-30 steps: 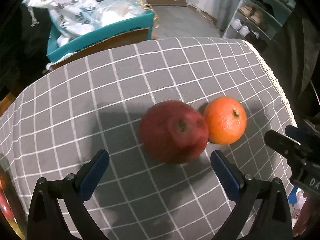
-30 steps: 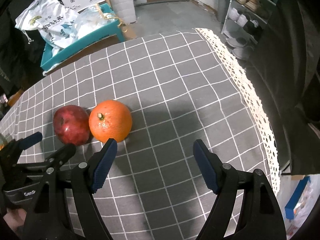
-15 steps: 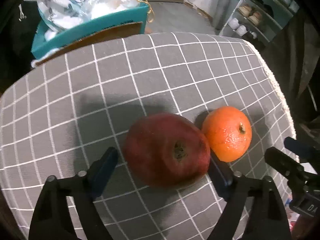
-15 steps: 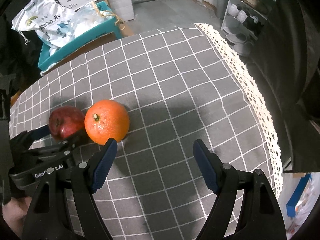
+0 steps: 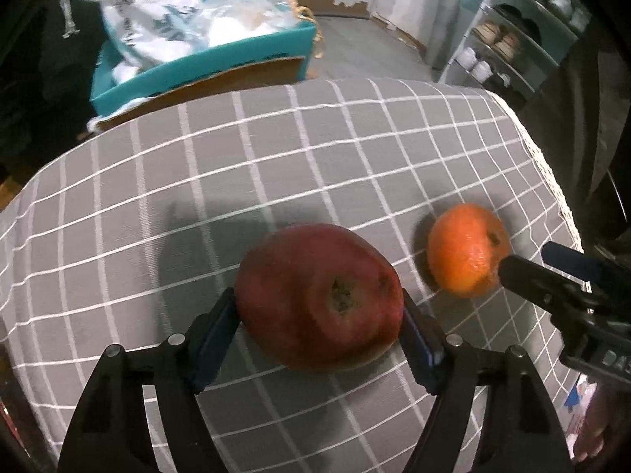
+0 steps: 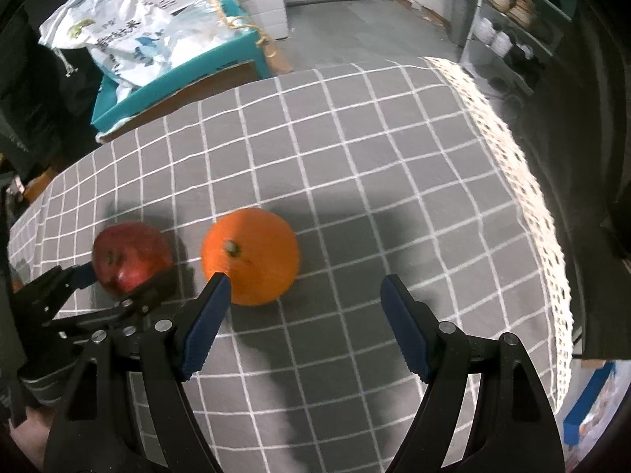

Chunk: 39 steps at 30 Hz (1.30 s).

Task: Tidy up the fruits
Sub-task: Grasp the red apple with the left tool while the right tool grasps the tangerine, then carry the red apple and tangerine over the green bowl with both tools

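Now apple clamped btwn left tongs, orange apart.

Red apples: one, and it sits between my left jaws.
Oranges: one, on the counter just beside the apple, not touching it.
Fruits altogether: two.
Grippers of mine: two, the left gripper and the right gripper.
Checked cloths over the counter: one.
Teal boxes behind the counter: one.
Printed white bags in that box: one that I can count for certain.
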Motion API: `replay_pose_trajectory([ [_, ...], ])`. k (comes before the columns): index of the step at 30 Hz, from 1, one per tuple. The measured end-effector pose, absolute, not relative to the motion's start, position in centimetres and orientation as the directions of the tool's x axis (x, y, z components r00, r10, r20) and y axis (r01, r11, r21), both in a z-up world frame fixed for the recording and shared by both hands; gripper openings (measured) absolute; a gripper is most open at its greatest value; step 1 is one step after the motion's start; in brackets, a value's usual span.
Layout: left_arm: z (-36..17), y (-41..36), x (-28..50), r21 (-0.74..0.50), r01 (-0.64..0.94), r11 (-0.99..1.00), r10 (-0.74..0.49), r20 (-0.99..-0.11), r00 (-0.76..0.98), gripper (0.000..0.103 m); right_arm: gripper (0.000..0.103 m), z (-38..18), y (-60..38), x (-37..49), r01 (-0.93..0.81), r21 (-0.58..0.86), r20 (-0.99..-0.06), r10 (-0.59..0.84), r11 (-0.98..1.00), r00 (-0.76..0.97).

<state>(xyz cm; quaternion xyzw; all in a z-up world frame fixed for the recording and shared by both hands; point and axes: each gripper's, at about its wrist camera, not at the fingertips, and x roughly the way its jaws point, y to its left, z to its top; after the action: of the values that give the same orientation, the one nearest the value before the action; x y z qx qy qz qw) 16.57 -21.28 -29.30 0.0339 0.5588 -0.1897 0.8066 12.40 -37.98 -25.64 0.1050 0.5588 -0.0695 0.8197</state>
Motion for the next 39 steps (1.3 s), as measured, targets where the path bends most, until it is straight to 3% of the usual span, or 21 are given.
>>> replay_pose_trajectory([
  [19, -28.3, -15.4, 17.5, -0.163, 0.240, 0.957, -0.241, -0.907, 0.345, 0.078, 0.078, -29.8, -34.8, 16.1, 0.176, 0.079, -0.955, 0.024, 0.981, 0.295],
  [23, -28.1, -15.1, 17.3, -0.170, 0.234, 0.957, -0.246, -0.905, 0.348, 0.078, 0.066, -30.1, -34.8, 16.0, 0.185, 0.046, -0.957, -0.009, 0.982, 0.290],
  [39, -24.9, -13.3, 15.7, -0.173, 0.222, 0.960, -0.252, -0.879, 0.404, 0.078, 0.063, -27.2, -32.8, 14.7, 0.142, 0.022, -0.936, -0.030, 0.990, 0.351],
])
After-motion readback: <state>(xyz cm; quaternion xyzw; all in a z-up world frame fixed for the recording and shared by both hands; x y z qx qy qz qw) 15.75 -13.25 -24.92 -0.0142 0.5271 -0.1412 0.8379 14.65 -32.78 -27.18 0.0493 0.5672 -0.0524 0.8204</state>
